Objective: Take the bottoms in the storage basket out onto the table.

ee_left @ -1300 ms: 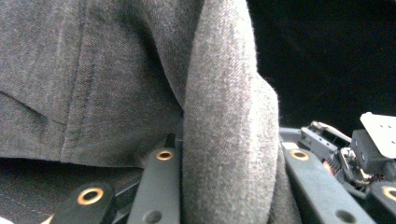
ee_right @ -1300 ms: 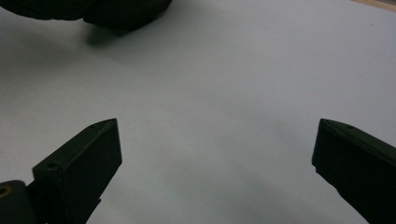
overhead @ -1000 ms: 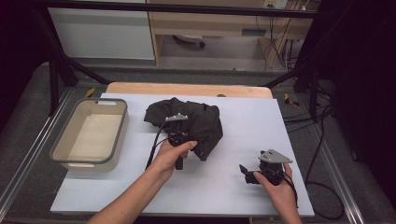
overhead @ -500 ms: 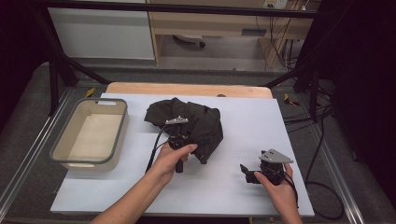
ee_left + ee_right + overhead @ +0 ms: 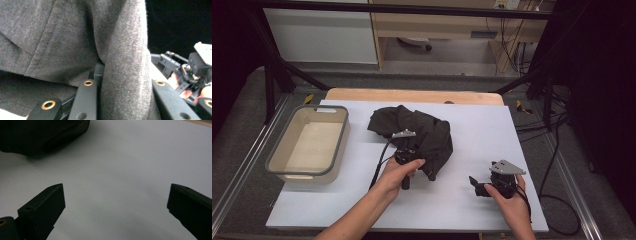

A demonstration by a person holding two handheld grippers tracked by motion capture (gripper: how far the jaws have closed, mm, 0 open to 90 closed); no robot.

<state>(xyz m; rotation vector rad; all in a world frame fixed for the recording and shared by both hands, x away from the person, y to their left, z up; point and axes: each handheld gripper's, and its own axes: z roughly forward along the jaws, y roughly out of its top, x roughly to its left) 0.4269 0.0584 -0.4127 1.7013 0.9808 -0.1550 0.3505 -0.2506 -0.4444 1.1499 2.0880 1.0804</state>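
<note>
Left claw (image 5: 412, 150) grips fold of crumpled dark grey cloth garment (image 5: 419, 131), table centre; right claw (image 5: 115, 210) wide, at 4 o'clock.

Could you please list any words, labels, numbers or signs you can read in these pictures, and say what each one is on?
None can be read: the dark garment, the bin, the white table sheet and both grippers, left and right, bear no legible text.
A pale patch on the wooden furniture behind is too blurred to read.

Overhead faces forward; gripper cameras close, sharing garment (image 5: 412, 132).
</note>
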